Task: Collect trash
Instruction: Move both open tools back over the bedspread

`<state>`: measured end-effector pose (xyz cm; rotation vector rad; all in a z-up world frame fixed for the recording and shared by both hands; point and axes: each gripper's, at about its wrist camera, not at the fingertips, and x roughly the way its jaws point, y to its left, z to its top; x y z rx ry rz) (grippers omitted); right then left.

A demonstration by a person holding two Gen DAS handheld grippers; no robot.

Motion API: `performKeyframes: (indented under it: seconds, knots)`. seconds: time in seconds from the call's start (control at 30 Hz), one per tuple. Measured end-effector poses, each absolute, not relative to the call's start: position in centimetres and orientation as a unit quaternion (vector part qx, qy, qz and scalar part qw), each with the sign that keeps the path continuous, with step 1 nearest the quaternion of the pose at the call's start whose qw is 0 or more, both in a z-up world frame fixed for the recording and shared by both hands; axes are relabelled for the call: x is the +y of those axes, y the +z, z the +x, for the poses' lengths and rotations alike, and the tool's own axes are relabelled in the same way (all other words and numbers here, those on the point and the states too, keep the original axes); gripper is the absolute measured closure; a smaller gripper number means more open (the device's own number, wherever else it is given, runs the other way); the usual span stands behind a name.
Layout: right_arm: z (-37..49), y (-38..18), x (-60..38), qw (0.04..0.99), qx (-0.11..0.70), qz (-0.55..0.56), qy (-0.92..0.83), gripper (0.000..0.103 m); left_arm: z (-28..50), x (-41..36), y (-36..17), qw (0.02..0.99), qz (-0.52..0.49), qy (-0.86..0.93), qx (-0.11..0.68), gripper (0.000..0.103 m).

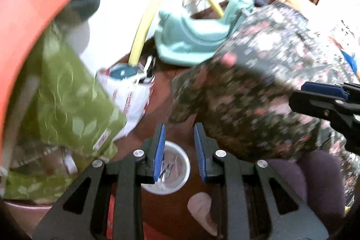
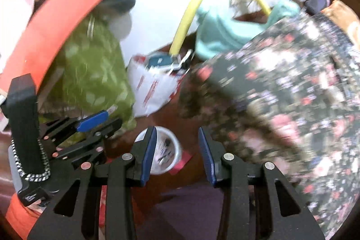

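A white paper cup (image 1: 173,169) with scraps inside stands on the brown floor, right below my left gripper (image 1: 178,151). The left gripper is open and empty, its blue pads on either side above the cup. In the right wrist view the same cup (image 2: 165,153) sits just left of my right gripper (image 2: 177,153), which is open and empty. The left gripper (image 2: 99,120) shows at the left there, and the right gripper (image 1: 326,93) shows at the right edge of the left wrist view. A white and red plastic bag (image 1: 130,91) lies further back.
A dark floral cloth (image 1: 258,93) hangs at the right. A green leaf-print cloth (image 1: 67,100) and an orange band (image 1: 33,3) are at the left. A teal cloth (image 1: 191,37) and a yellow hose (image 1: 144,21) lie behind. A crumpled white scrap (image 1: 200,204) lies near the cup.
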<state>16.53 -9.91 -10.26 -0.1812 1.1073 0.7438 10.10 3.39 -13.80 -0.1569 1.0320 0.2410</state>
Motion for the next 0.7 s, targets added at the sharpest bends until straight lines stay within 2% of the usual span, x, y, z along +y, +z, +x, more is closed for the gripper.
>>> performKeyframes:
  seconds: [0.4, 0.7]
  knots:
    - [20.0, -2.7, -21.2, 0.864, 0.420, -0.053, 0.273, 0.068, 15.0, -5.3, -5.3, 0.902, -0.031, 0.059, 0.426, 0.070]
    - [24.1, -2.5, -29.8, 0.885, 0.410, -0.047, 0.216, 0.068, 20.9, -11.9, -4.2, 0.905, -0.012, 0.019, 0.424, 0.063]
